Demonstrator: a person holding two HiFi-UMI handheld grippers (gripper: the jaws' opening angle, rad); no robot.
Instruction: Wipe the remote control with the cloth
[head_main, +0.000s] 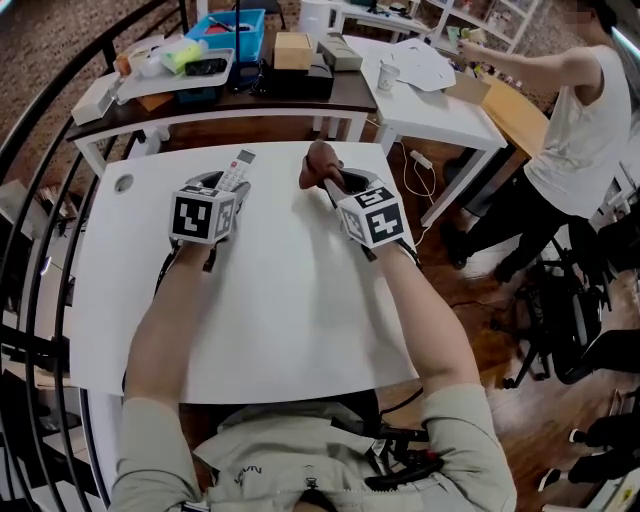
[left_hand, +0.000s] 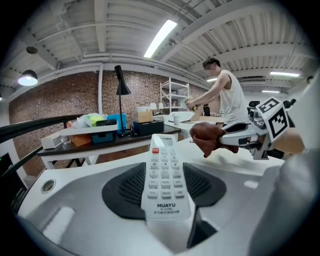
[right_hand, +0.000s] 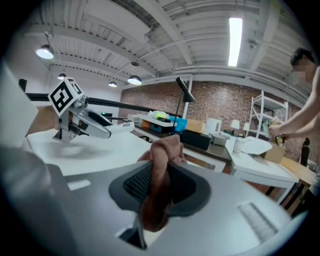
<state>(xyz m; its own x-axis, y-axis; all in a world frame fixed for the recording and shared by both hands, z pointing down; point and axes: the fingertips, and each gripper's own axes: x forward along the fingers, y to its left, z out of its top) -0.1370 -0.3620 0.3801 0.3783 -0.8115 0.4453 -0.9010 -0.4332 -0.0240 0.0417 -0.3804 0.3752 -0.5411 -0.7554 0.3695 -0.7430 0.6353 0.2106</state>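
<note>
Left gripper (head_main: 230, 182) and right gripper (head_main: 335, 184) held side by side above the white table (head_main: 280, 320), left jaws clamped on the white remote control (left_hand: 165, 177), buttons up, right jaws pinching the bunched brown cloth (right_hand: 157, 185), cloth near the remote, not touching it

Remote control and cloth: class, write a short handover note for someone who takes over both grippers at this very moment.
Left gripper: jaws shut on the remote control, buttons up, held above the white table.
Right gripper: jaws shut on the bunched brown cloth, also off the table.
The remote control and the cloth are side by side but apart, not touching.
Done: both are picked up.
Left: bring the cloth onto the remote control and wipe it. Whether any wiping has happened cannot be told.
</note>
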